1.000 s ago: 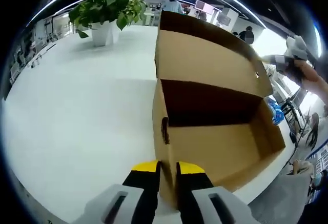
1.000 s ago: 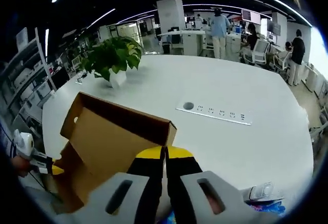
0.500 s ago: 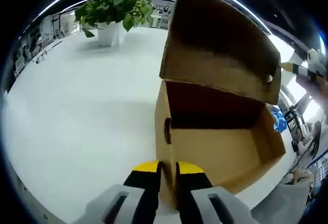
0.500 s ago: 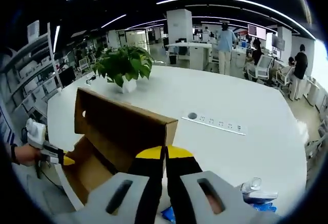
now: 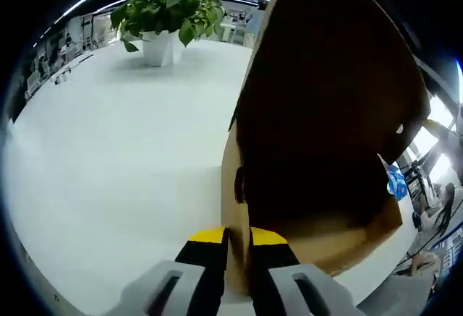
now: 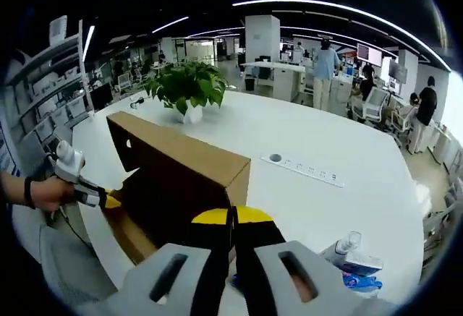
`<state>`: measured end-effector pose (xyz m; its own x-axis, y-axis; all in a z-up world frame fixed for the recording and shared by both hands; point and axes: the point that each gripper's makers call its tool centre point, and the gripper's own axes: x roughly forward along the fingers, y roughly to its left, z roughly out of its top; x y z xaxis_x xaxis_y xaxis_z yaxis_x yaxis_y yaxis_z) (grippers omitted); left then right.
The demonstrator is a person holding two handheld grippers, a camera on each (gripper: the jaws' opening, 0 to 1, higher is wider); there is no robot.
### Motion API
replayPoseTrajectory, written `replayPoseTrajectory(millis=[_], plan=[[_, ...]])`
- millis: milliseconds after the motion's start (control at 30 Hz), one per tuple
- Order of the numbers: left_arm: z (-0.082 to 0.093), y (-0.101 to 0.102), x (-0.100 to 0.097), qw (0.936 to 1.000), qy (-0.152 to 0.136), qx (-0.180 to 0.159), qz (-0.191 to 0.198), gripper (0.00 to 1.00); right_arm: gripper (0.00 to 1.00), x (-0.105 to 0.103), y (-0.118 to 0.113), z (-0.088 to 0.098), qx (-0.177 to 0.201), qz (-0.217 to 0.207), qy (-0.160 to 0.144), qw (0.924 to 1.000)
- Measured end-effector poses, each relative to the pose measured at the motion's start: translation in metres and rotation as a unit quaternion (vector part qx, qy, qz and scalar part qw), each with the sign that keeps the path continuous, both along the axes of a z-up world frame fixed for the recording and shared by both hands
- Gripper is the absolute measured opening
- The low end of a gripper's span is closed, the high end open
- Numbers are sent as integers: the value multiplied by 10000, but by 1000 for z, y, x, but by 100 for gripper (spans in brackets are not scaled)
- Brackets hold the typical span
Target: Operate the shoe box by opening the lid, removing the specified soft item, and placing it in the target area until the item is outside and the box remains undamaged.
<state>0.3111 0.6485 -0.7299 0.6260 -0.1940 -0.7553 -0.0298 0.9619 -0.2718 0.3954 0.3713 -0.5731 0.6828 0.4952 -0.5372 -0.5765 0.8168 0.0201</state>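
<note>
Lid (image 5: 325, 92) has swung down over box (image 5: 318, 247).

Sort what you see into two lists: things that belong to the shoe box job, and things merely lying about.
Job: shoe box, its lid, left tool, right tool.
Lying about: potted plant, blue-and-white packet, power outlet strip, white table.

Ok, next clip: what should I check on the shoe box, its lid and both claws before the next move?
1. Left claw shut on a wall of the brown cardboard shoe box: ok.
2. Right claw shut on the hinged cardboard lid: ok.
3. Lid fully open: not ok, it hangs over the opening.
4. Soft item outside the box: cannot tell, the interior is dark.
5. Cardboard free of tears: ok on the faces that show.
6. Potted green plant apart from the box: ok.
</note>
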Motion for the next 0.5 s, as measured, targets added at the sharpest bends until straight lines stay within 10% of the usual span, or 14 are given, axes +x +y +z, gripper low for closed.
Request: replayPoseTrajectory(millis=[500], plan=[[1, -4, 6, 9997, -65, -216, -65, 12, 0, -28, -8, -19, -3, -123, -331, 9994]])
